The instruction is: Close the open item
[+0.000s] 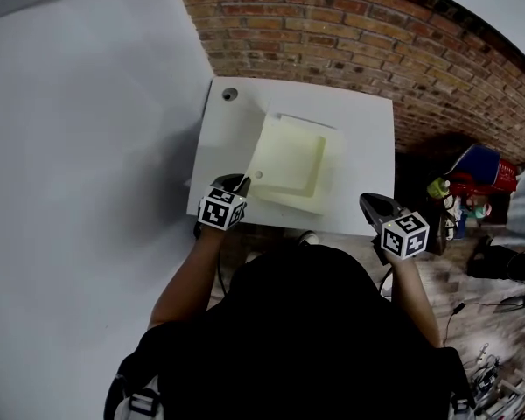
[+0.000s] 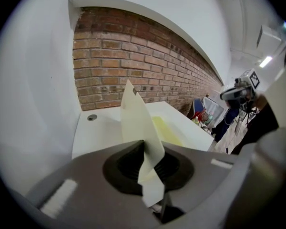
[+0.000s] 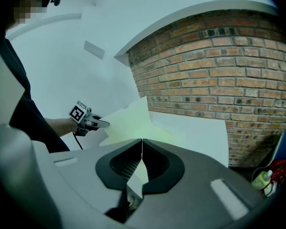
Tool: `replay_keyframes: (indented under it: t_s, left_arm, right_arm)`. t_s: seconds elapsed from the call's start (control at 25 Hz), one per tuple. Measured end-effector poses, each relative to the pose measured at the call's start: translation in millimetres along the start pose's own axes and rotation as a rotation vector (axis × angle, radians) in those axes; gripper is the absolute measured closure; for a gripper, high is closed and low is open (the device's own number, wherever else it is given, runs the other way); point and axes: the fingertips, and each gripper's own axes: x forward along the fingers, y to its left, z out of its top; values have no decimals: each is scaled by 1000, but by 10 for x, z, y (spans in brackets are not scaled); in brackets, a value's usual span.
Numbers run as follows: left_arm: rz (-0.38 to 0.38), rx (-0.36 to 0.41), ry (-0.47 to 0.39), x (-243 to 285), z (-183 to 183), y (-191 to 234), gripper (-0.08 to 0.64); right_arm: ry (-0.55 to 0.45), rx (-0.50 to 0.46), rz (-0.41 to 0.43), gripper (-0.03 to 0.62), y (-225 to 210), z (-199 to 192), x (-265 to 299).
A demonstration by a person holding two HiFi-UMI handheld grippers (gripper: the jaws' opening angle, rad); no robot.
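Observation:
A pale yellow folder [image 1: 290, 163] lies open on the white table [image 1: 363, 121]. My left gripper [image 1: 238, 185] is at the folder's near left corner, shut on the edge of its cover [image 2: 139, 123]. The cover stands up from the table, pinched between the pads. In the right gripper view the raised cover [image 3: 132, 121] leans over the rest of the folder, with the left gripper [image 3: 96, 122] at its left edge. My right gripper [image 1: 374, 203] hovers by the table's near right corner, off the folder. It is shut [image 3: 142, 152] with nothing in it.
A round cable hole [image 1: 230, 94] sits in the table's far left corner. A brick wall [image 1: 376, 33] runs behind the table and a white wall [image 1: 79, 147] stands to its left. Bottles [image 1: 438, 187] and a blue and red bag [image 1: 481, 166] crowd the floor to the right.

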Motion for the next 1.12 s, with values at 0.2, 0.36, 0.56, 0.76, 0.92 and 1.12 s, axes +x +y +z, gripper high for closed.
replay_keyframes:
  t_s: [0.2,0.36,0.56,0.76,0.92,1.12]
  left_arm:
    - [-39,17,5,80,43,-161,531]
    - [-73,9,9,127,72,-275,531]
    - [-113,11,8,200,76,-427,529]
    - [-145,16,15,283,50,-567,523]
    - [-172,14,19,327,42,-664,522]
    - [-204,26,25,395,28,-787,522]
  right_arm:
    - [1,11,-14,589,-37,-75,-68]
    - [0,20,-28,589,-80,-118,-135]
    - [1,34,-42,589,-113,-208,-207]
    - [4,44,-56,589,-131,-316,-276]
    - [8,55,-66,589,-130,-378,-347]
    - [11,63,-76,589,-140,-458,-411]
